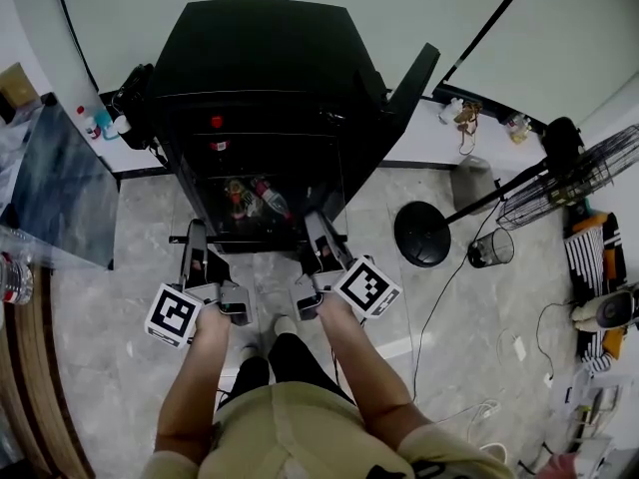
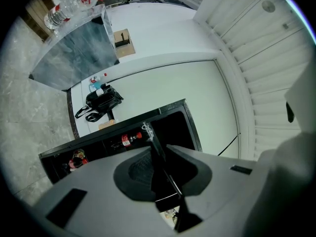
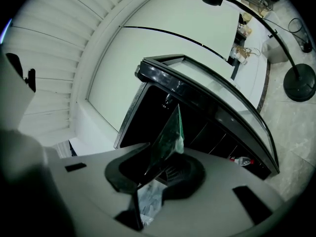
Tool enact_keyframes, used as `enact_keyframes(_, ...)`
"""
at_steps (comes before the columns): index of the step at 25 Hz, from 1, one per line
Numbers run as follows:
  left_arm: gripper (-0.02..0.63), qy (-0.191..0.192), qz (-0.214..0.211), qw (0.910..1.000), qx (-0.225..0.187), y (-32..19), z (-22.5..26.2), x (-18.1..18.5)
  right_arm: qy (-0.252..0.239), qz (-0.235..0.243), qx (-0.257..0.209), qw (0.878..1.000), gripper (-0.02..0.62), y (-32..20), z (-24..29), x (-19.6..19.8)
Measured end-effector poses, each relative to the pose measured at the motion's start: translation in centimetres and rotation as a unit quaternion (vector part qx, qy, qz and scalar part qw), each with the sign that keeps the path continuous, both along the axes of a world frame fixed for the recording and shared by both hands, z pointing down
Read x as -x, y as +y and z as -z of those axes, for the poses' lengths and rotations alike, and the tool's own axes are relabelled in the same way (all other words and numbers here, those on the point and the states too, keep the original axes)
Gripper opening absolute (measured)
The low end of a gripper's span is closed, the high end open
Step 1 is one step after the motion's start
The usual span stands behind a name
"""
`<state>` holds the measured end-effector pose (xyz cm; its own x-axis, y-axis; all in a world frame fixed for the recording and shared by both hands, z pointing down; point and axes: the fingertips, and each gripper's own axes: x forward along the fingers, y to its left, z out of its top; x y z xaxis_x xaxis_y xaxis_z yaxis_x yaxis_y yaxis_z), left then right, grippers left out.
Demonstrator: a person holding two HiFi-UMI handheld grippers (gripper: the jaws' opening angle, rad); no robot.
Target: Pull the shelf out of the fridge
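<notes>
A small black fridge (image 1: 262, 78) stands against the wall with its door (image 1: 414, 78) swung open to the right. A glass shelf (image 1: 262, 230) with dark trim sticks out of the fridge's front, held level between both hands. My left gripper (image 1: 196, 239) is shut on the shelf's left edge and my right gripper (image 1: 318, 232) on its right edge. In the left gripper view the shelf (image 2: 157, 154) runs edge-on between the jaws of the left gripper (image 2: 160, 177). The right gripper view shows the greenish glass shelf (image 3: 169, 132) clamped in the right gripper (image 3: 157, 169). Bottles (image 1: 255, 200) show through the glass.
Red-capped bottles (image 1: 217, 123) lie on upper levels inside the fridge. A standing fan (image 1: 574, 173) with a round base (image 1: 421, 234) and a wire bin (image 1: 491, 247) are on the right. A grey table (image 1: 60, 183), water bottles (image 1: 14, 279) and a black bag (image 1: 135, 90) are on the left.
</notes>
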<state>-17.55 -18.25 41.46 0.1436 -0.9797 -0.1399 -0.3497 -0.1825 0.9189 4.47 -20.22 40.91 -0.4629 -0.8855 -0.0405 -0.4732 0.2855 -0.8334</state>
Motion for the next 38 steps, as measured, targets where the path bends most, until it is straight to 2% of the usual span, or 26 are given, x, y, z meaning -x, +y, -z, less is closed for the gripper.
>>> enact_keyframes(10, 0.061, -0.013, -0.01, 0.9998, -0.011, 3.2, 1.9, 0.7, 0.013, -0.004, -0.029, 0.999, 0.087, 3.9, 2.4, 0.6)
enact_keyframes(19, 0.061, -0.014, -0.021, 0.9996, -0.016, 5.3, 3.0, 1.1, 0.021, -0.005, -0.027, 0.999, 0.089, 6.3, 3.4, 1.1)
enact_keyframes(38, 0.061, -0.033, -0.005, 0.9989, -0.033, 9.4, 5.5, 2.2, 0.029, 0.011, -0.034, 0.999, 0.098, 10.4, 4.5, 2.1)
